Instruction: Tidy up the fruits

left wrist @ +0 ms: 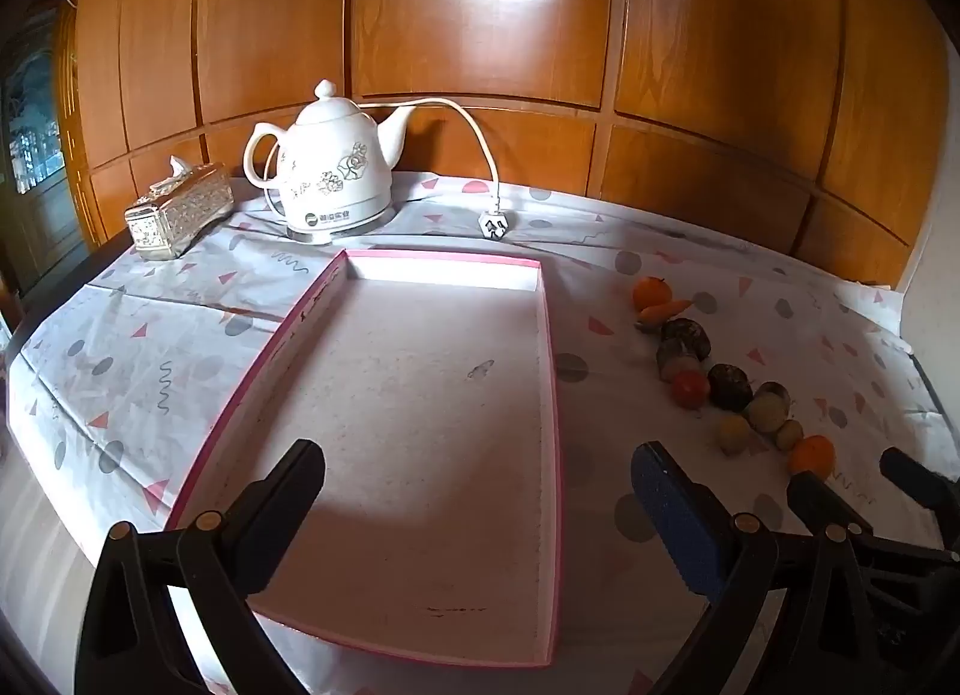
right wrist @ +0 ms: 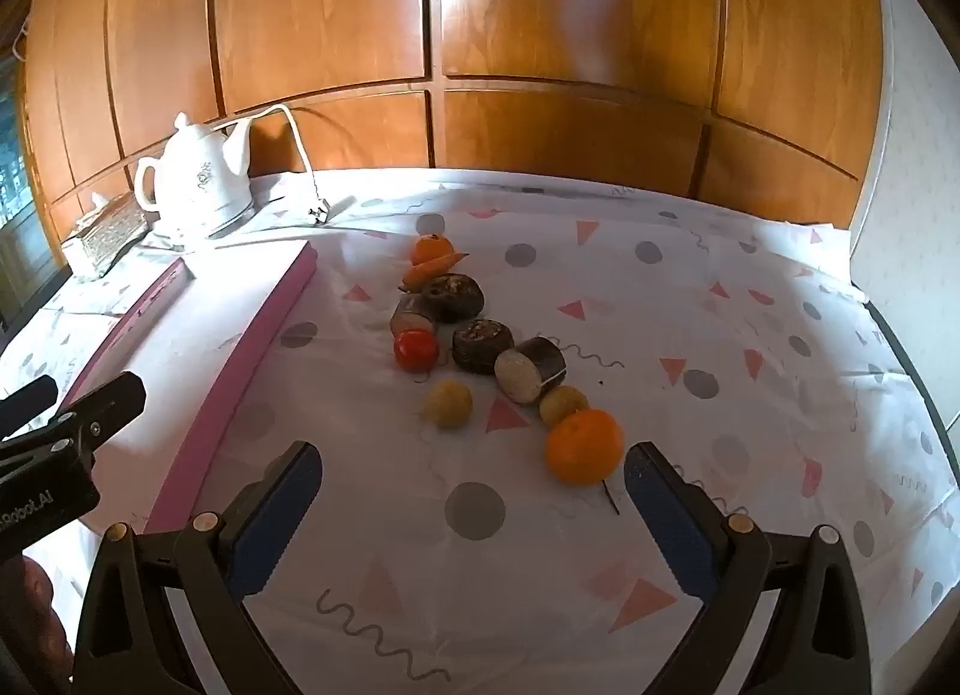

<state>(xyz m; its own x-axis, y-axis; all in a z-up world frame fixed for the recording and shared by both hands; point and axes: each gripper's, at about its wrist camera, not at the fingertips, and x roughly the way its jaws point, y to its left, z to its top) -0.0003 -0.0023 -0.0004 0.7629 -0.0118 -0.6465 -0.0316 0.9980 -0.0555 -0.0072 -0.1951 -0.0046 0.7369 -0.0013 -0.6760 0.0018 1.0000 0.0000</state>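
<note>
A shallow pink-rimmed box (left wrist: 420, 455) lies empty on the table; its pink side shows in the right wrist view (right wrist: 258, 335). A row of fruits lies right of it: a near orange (right wrist: 583, 446) (left wrist: 811, 456), two small yellow fruits (right wrist: 447, 404), a red tomato (right wrist: 415, 349) (left wrist: 690, 389), dark brown pieces (right wrist: 482, 344), a carrot (right wrist: 433, 269) and a far orange (right wrist: 432, 248) (left wrist: 651, 293). My left gripper (left wrist: 480, 509) is open over the box's near end. My right gripper (right wrist: 471, 506) is open and empty, just short of the near orange.
A white kettle (left wrist: 336, 173) with its cord and plug (left wrist: 494, 225) stands at the back, with a tissue box (left wrist: 177, 212) left of it. A wood-panelled wall runs behind the table. A patterned cloth (right wrist: 720, 335) covers the table.
</note>
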